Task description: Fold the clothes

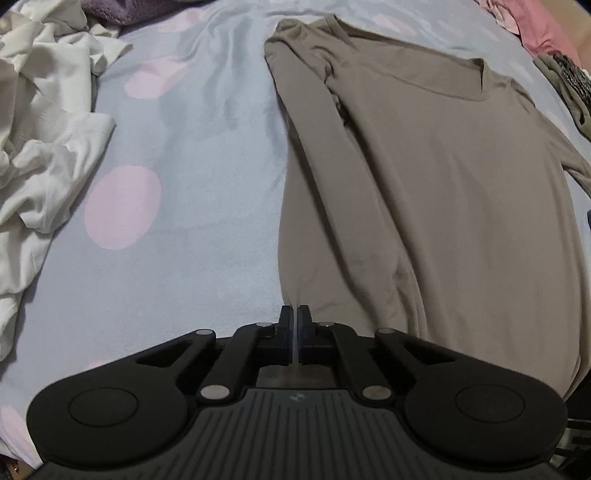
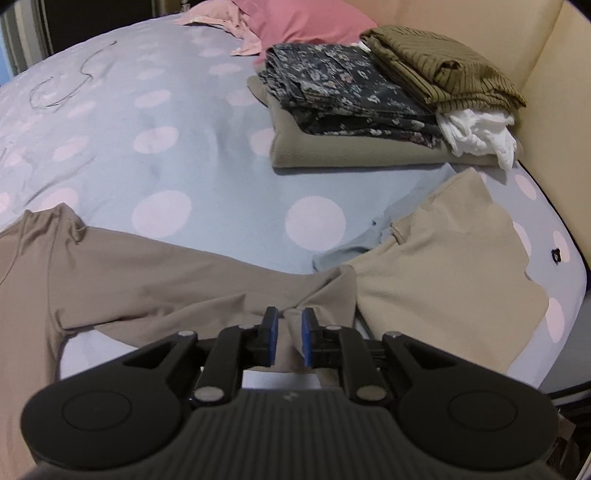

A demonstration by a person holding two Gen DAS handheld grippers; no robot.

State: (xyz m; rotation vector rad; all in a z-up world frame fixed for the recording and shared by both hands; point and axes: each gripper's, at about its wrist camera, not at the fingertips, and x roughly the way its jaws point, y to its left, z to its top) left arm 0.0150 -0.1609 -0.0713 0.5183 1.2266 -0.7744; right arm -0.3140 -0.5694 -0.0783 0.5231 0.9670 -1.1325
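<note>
Left gripper: the black two-finger left gripper [image 1: 296,314] is seen pressed fully together at the near hem corner of the taupe shirt; whether cloth is pinched between the pads cannot be told.
Right gripper: the black right gripper with blue pads [image 2: 287,325] is seen parted narrowly, a fold of the sleeve lying between the pads, which are not pressed on it.
Task garment: one long-sleeved taupe knit shirt [image 1: 424,192] is laid flat on the bed, collar away from the left wrist camera, one sleeve folded along its left edge; the other sleeve [image 2: 207,284] is stretched across the sheet.
Folded clothes, counted: one stack [image 2: 369,110] of four pieces is seen: a khaki base, a dark floral piece, an olive striped piece and a white crumpled piece.
Loose clothes, counted: one rumpled white garment [image 1: 44,122], one beige ribbed garment [image 2: 450,273] beside the sleeve, and one pink garment [image 2: 236,22] near a pink pillow [image 2: 306,22].
Surface: a pale blue bedsheet with pink dots [image 2: 177,155].
Room: a cream padded wall [image 2: 554,92] is seen at the bed's edge.
</note>
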